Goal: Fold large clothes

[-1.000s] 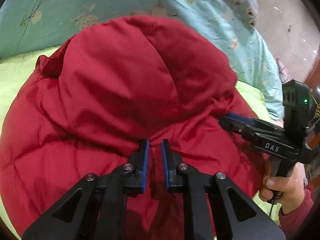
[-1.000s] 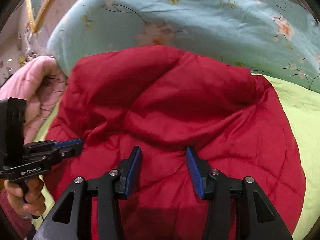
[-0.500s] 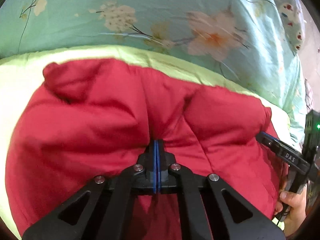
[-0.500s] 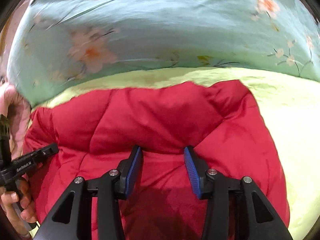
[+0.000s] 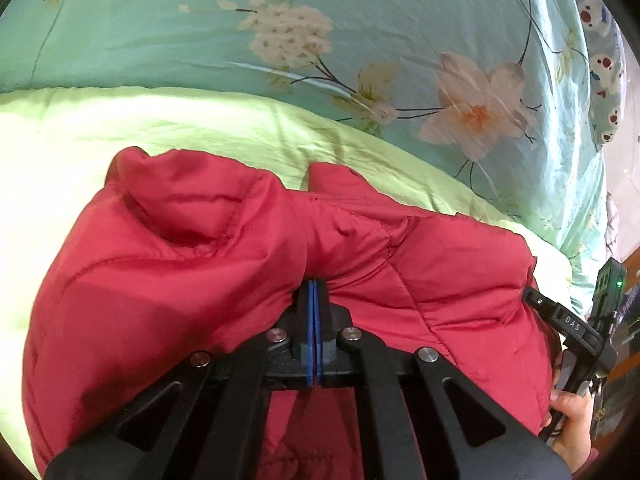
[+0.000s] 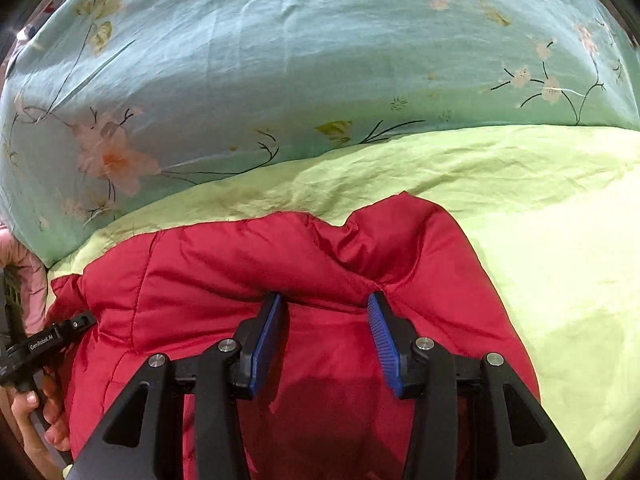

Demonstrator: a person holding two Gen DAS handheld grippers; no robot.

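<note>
Left claw (image 5: 314,292) is pinched tight on a fold of the red jacket (image 5: 200,280), its blue pads meeting. Right claw (image 6: 326,308) stands part open, its pads (image 6: 266,332) pressed into a thick bunch of the same jacket. That jacket lies bunched on the green sheet (image 6: 540,208), near the flowered quilt (image 5: 200,32).

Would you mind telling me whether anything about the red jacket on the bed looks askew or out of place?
Nothing is damaged. The red puffer jacket lies bunched on the green sheet, its far edge uneven: a gap shows between two humps. That suits a fold in progress.
</note>
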